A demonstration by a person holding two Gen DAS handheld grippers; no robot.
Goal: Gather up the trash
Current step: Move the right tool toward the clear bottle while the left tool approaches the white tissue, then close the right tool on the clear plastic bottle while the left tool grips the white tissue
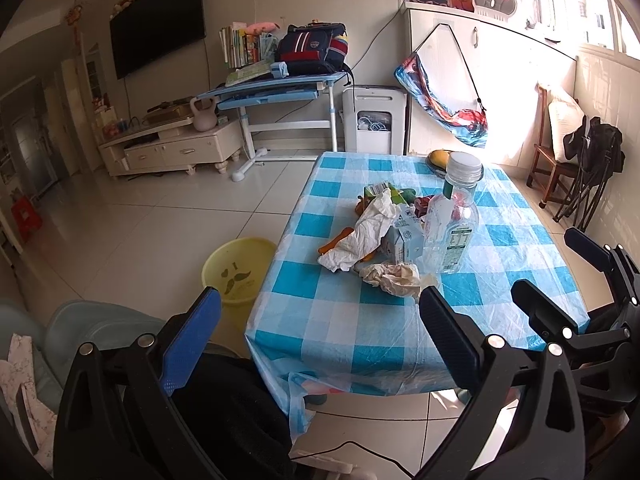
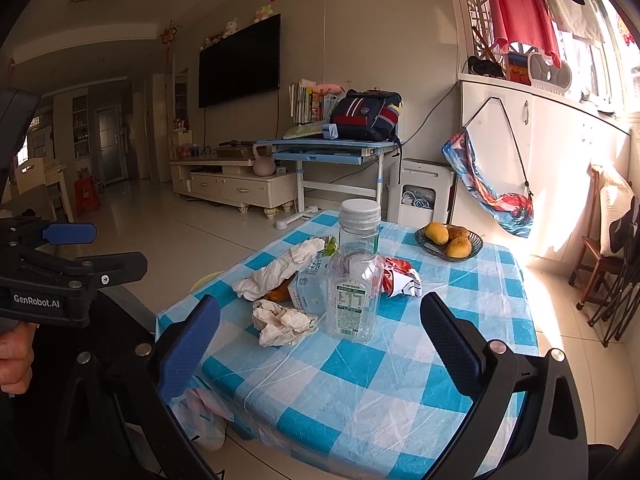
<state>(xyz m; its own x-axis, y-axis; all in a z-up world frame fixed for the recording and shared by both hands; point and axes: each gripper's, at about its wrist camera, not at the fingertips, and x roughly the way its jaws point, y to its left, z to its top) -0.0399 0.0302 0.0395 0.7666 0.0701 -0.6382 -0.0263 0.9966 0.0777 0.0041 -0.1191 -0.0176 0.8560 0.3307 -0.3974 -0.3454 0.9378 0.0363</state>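
A pile of trash sits on the blue-and-white checked table: an empty clear plastic bottle, a crumpled tissue, a long white tissue, a small milk carton and a red-white wrapper. My left gripper is open and empty, held before the table's near edge. My right gripper is open and empty, short of the bottle. The right gripper also shows at the right of the left wrist view, and the left one at the left of the right wrist view.
A yellow basin stands on the floor left of the table. A dark bowl of mangoes sits at the table's far end. A plastic bag hangs below the near edge. A wooden chair stands at right.
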